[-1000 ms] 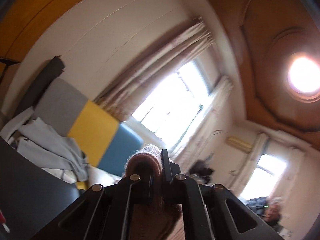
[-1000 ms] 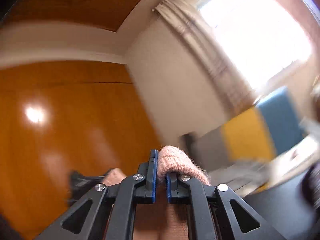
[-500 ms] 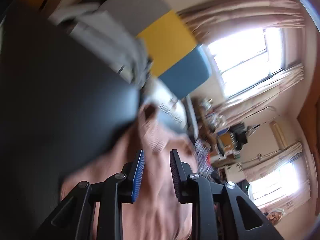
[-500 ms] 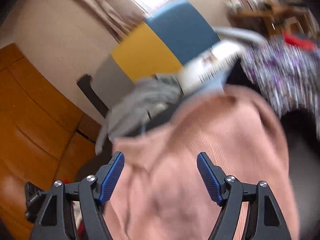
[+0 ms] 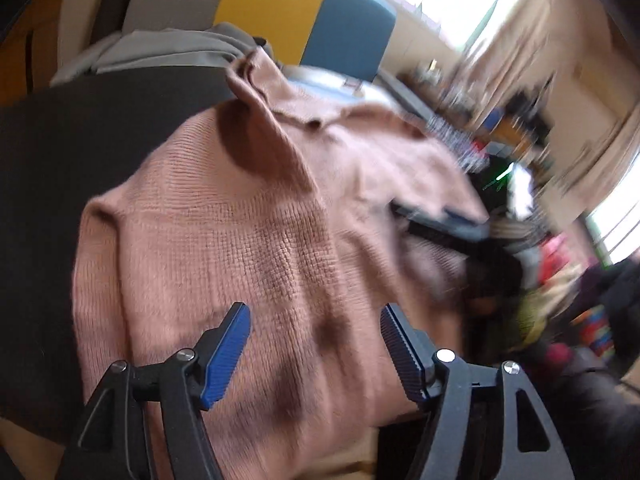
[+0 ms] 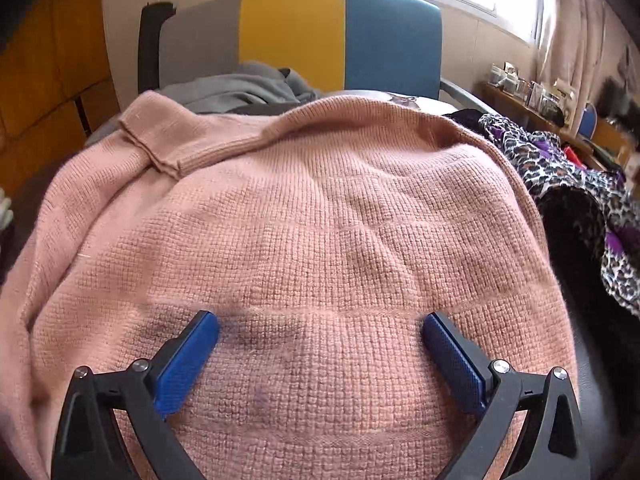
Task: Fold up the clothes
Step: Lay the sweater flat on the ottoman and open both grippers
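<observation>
Left wrist: close above the pink sweater (image 5: 256,240), tilted, facing the striped chair (image 5: 312,16) at upper centre.
Right wrist: close, level (same sweater (image 6: 320,240), chair (image 6: 340,36)).

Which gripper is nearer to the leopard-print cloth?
Right. The leopard-print cloth lies just beside the right gripper; the left gripper is over the sweater's far side.

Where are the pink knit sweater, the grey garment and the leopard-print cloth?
pink knit sweater (image 6: 320,216), right wrist view, middle of its body
grey garment (image 6: 240,88), right wrist view, crumpled top
leopard-print cloth (image 6: 560,160), right wrist view, spotted fold
</observation>
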Demonstrator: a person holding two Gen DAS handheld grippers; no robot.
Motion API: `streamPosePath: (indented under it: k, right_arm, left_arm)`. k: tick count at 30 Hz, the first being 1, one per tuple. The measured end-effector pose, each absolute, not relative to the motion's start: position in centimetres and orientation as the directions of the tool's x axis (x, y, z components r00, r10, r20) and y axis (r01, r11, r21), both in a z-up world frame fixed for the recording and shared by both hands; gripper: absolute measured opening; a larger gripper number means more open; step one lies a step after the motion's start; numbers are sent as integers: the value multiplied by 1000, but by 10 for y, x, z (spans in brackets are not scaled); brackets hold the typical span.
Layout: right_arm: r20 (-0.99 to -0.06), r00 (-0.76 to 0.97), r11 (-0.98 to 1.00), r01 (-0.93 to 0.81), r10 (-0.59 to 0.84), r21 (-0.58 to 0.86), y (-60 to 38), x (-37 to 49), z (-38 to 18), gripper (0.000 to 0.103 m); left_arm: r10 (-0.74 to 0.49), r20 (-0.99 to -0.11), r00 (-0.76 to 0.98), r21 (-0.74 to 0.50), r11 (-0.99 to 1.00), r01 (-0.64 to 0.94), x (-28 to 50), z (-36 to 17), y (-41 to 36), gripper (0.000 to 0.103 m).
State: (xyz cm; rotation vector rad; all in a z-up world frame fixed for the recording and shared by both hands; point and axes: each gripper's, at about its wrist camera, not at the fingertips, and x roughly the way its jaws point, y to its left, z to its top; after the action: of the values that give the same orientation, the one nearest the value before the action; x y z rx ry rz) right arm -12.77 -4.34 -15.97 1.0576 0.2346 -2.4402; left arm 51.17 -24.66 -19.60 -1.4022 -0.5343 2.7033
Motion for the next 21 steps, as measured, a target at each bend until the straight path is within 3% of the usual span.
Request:
streamPosePath:
  k: [7,9,10,11,16,21]
  right_arm:
    - [-674,-572,-854,488,-467,178,-12,-126,-155,103]
    - [-673,-570,-853,489,-471,183,-7,-125,-156,103]
    - [-674,-569,-853,489,-471,182,-6,-124,-155,103]
    - [-673,-569,-852,490,-473,185,-5,-122,-154,103]
    - [-667,-565,-847,493,-486,200,-1,-115,-147,103]
    - [-663,-562,-845,489,-495,216,-7,-132,-143,103]
  left_arm:
    - [60,-823,-565,-154,-981,120,503,-213,-224,68]
    - [44,-818,-574,-140,-982,124,506,-211,-225,60]
    - [40,-816,-577,-147,-979,141,506,-210,-232,45]
    - [68,-809,-583,-196,-967,159,508,-209,-243,31]
    - [370,-653,-661,-658,-709,254,528,-227,-323,23]
    - [369,-600,-709,-726,-623,291,542,-227,-359,20]
